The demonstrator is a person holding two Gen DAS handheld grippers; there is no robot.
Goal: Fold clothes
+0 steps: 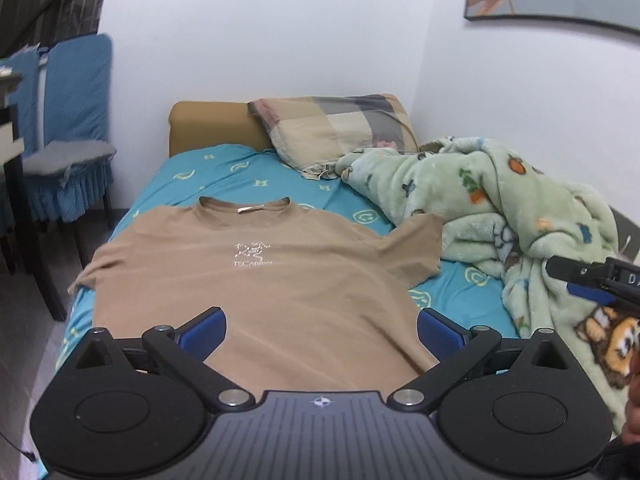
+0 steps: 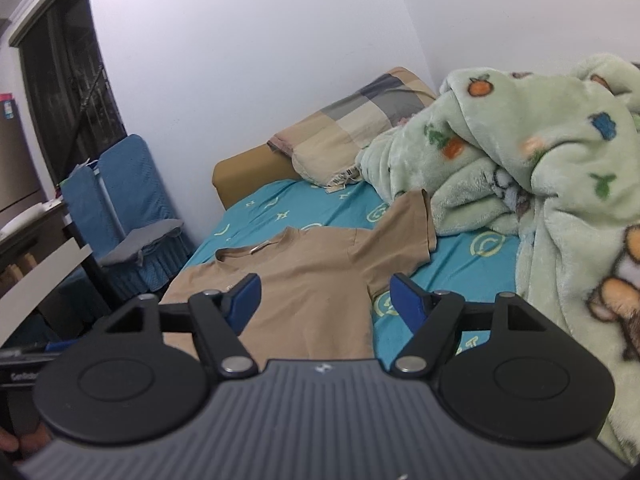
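I judge the folding barely begun: the tan T-shirt lies spread flat, logo up, on the blue bed sheet, both sleeves out and no fold made. My left tool hovers over the shirt's hem, jaws wide apart and empty. My right tool hangs above the shirt's sleeve side, also apart, gripping nothing.
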